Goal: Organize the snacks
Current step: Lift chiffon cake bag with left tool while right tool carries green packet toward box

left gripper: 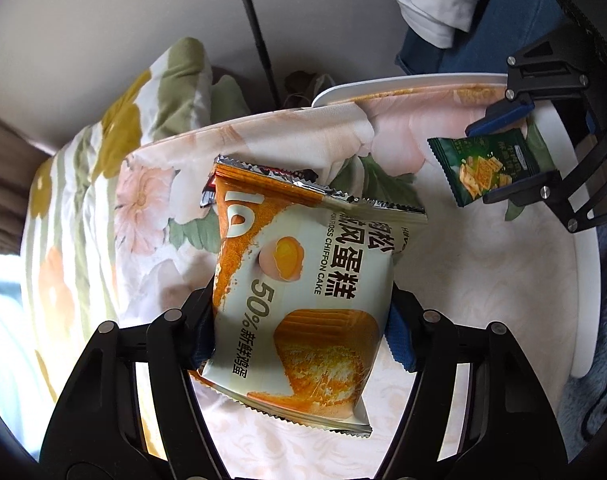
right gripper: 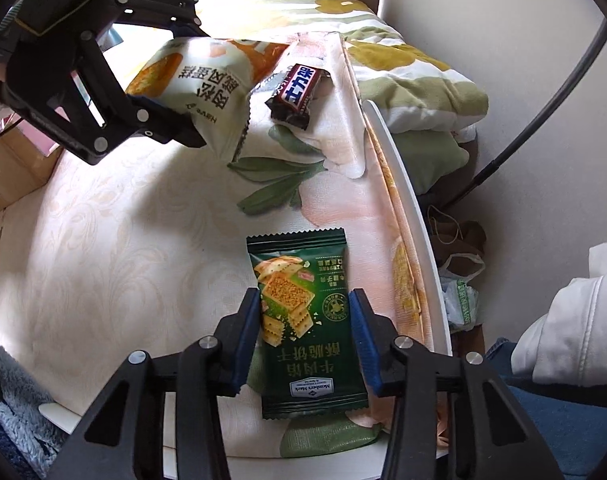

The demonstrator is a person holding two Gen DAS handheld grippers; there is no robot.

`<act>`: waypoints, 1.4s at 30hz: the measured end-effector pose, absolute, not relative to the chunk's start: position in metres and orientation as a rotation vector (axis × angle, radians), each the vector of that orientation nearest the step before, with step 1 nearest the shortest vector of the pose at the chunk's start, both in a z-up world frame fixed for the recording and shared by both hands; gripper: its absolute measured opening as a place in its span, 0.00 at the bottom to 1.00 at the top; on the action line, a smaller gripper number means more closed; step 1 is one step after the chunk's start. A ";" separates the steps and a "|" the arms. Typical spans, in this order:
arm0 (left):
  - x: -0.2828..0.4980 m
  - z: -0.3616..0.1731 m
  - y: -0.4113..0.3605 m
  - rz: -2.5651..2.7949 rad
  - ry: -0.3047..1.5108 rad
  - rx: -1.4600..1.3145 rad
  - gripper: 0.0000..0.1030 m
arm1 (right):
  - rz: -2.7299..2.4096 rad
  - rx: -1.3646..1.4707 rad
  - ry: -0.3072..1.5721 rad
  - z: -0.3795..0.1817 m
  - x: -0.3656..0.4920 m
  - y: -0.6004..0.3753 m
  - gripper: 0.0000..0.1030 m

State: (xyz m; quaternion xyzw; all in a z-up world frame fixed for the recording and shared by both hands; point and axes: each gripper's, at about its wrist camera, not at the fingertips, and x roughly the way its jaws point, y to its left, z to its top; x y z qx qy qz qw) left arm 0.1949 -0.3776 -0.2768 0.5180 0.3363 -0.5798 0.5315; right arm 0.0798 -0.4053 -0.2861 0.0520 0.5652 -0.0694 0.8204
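Three snacks here: the left gripper (left gripper: 303,320) clenches one chiffon cake packet (left gripper: 303,296) above the tablecloth (right gripper: 103,240). The right gripper (right gripper: 305,336) grasps one green cracker packet (right gripper: 307,328). One chocolate bar (right gripper: 297,96) lies at twelve o'clock.

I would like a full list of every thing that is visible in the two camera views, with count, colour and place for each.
chiffon cake packet: 1, orange and white, held between the left gripper's fingers above the table
green cracker packet: 1, dark green, between the right gripper's fingers at the table edge
chocolate bar: 1, dark brown wrapper, on the cloth behind the cake packet
tablecloth: 1, cream with pink flowers and green leaves, over the table
table: 1, white rim showing
quilt: 1, white, yellow and olive, beyond the table
cardboard box: 1, brown, beside the table
left gripper: 1, black with blue pads
right gripper: 1, black with blue pads
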 end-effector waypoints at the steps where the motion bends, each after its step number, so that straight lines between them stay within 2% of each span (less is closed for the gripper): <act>1: 0.194 -0.275 -0.376 -1.371 0.811 1.221 0.63 | -0.142 0.110 1.197 -0.285 0.079 -0.405 0.39; 10: 0.189 -0.247 -0.354 -1.242 0.837 1.117 0.63 | -0.108 0.081 1.141 -0.261 0.075 -0.399 0.39; 23: 0.173 -0.163 -0.290 -0.960 0.828 0.855 0.63 | 0.023 0.004 1.007 -0.182 0.078 -0.374 0.39; 33: 0.170 -0.110 -0.184 -0.629 0.853 0.559 0.63 | 0.216 -0.045 0.915 -0.129 0.111 -0.327 0.39; 42: 0.188 -0.089 -0.057 -0.341 0.849 0.306 0.63 | 0.357 -0.036 0.879 -0.114 0.156 -0.251 0.39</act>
